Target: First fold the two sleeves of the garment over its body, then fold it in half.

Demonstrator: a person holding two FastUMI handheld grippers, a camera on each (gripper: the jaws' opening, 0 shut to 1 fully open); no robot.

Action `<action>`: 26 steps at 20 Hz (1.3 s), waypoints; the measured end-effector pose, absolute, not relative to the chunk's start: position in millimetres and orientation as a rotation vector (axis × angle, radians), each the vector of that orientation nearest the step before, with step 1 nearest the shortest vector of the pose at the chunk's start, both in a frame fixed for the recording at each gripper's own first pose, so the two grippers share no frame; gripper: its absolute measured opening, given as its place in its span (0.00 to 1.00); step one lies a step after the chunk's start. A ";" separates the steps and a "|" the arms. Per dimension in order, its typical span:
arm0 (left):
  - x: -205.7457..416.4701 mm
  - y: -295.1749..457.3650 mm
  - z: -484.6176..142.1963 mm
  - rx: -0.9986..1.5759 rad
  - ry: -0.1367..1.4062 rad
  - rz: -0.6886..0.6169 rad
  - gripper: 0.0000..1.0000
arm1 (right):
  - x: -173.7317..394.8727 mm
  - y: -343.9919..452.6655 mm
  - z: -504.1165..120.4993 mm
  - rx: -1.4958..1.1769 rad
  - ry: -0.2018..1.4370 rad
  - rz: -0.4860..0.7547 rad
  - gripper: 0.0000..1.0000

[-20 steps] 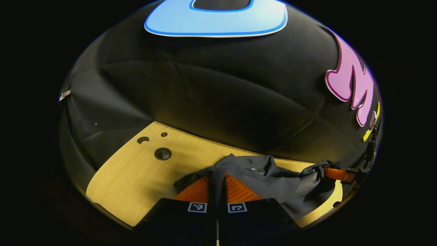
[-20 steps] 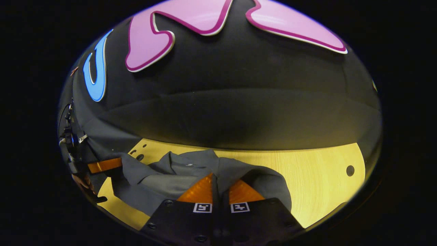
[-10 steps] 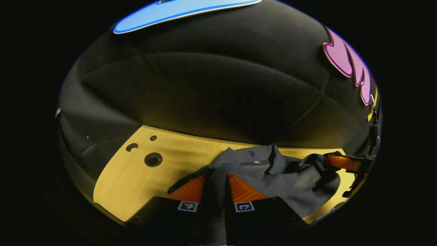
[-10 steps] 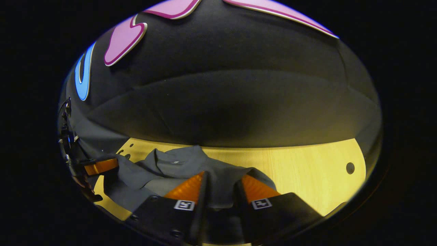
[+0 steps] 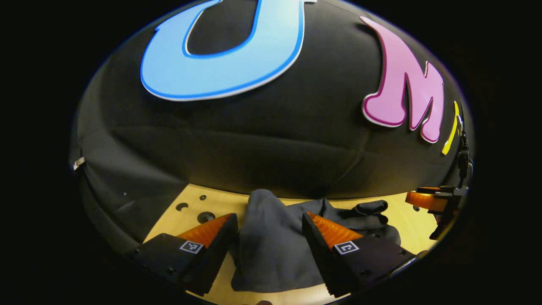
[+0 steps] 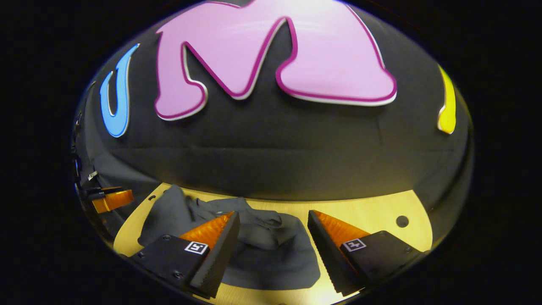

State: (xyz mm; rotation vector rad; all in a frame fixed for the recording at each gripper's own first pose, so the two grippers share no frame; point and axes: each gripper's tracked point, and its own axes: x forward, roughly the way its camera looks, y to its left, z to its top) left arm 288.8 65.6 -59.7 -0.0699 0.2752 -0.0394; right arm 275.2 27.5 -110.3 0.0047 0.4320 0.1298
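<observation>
A dark grey garment lies folded and rumpled on the light wooden table. In the left gripper view my left gripper stands open above it, its orange fingers spread wide with cloth lying between them, untouched. The right gripper's orange finger shows at the far right, off the cloth. In the right gripper view the garment lies below my right gripper, which is open, with its orange fingers apart. The left gripper's orange finger shows at the far left.
Round holes are cut in the table near its back left, and one hole sits at the right. The black cloth wall stands close behind the table's far edge.
Both grippers were shut on the garment's edge; both have opened and let it drop onto the table. Both have lifted and tilted back, and the cloth now lies in a lower heap.
</observation>
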 end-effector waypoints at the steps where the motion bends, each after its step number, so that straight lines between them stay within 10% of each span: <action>1: 275.6 66.6 -46.0 -0.071 0.249 -0.038 0.96 | 268.5 31.6 -101.1 -0.011 0.410 0.127 0.99; 10: 132.8 80.6 38.4 -0.130 0.077 -0.034 0.96 | 147.4 41.0 -6.8 -0.032 0.265 0.106 0.99; 26: -71.9 72.7 11.7 -0.120 -0.016 -0.058 0.96 | -53.9 62.8 18.0 0.040 0.134 0.122 0.98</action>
